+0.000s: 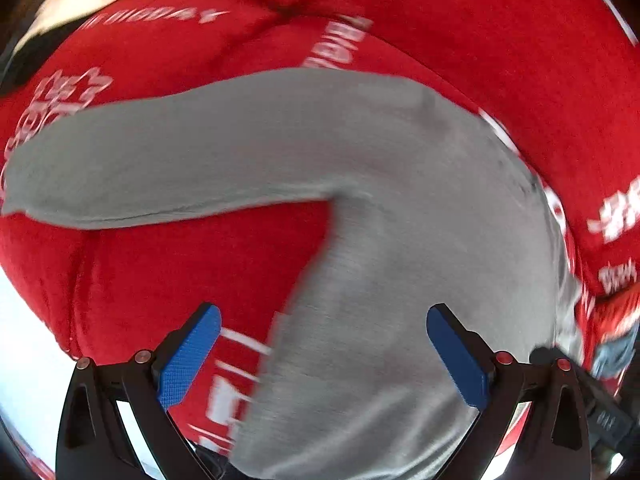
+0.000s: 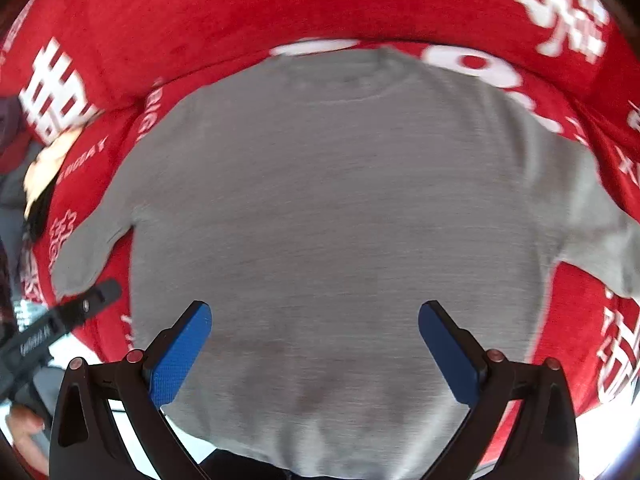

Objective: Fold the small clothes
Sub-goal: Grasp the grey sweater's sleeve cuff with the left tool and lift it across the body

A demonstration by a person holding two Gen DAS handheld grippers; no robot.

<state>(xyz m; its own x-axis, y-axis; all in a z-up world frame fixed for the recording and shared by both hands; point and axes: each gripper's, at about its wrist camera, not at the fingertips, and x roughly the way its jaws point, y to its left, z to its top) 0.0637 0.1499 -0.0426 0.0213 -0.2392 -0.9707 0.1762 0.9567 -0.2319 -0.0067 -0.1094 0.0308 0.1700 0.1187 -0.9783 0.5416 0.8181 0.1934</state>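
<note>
Both grippers, left gripper (image 1: 324,356) and right gripper (image 2: 315,352), hang with jaws spread wide and nothing between them, right over the grey sweater (image 2: 332,208). It lies flat on the red printed blanket (image 2: 240,12), neckline at the far side, 2 sleeves out to the sides. My guess at the risk: the blanket is soft, so a pinch at the hem could drag it along. Hem's cut off behind the fingers, everything's motion-blurred, and the right sleeve end runs out of frame.
</note>
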